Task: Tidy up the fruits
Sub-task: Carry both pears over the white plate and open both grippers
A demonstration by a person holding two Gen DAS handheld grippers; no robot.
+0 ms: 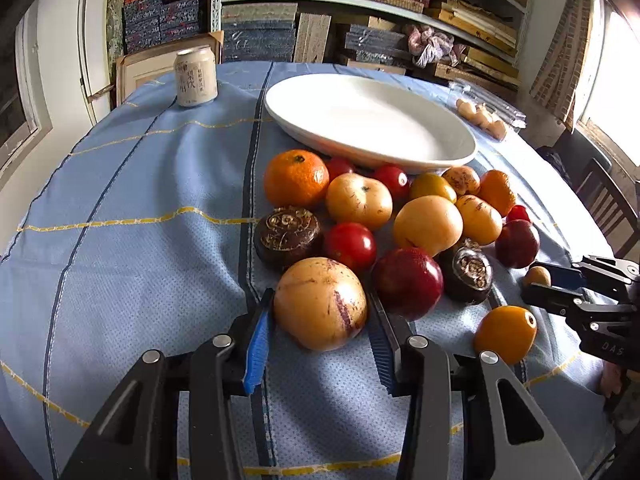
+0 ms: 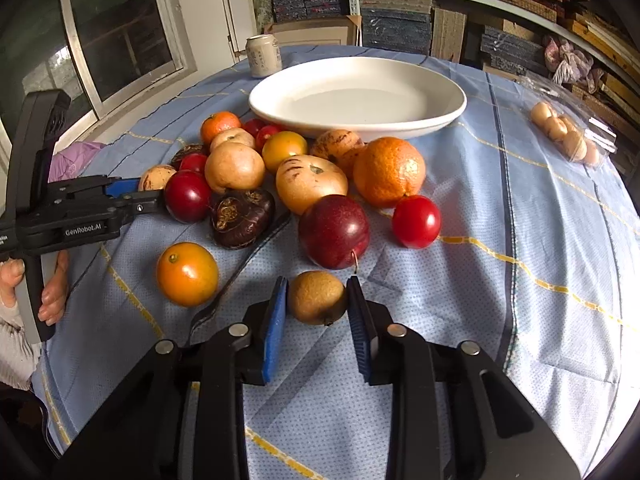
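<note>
On the blue-checked tablecloth (image 1: 140,184), fruit lies heaped just before the empty white plate (image 1: 368,120). The left gripper (image 1: 320,316) clamps a streaked yellow fruit (image 1: 320,308); the right gripper (image 2: 317,300) pinches a small brown fruit (image 2: 317,297). A careless lift could nudge the dark plum (image 2: 334,230) rolling away.

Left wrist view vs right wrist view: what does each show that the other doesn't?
Left wrist only: the left gripper head-on, its pads against the large yellow streaked fruit, and a dark chair at the right edge.

Right wrist only: the right gripper closed on the small brown fruit, the person's hand around the other gripper's handle, and a window.

Both: the empty white plate, the can, the fruit pile on the blue tablecloth, and the egg carton.
</note>
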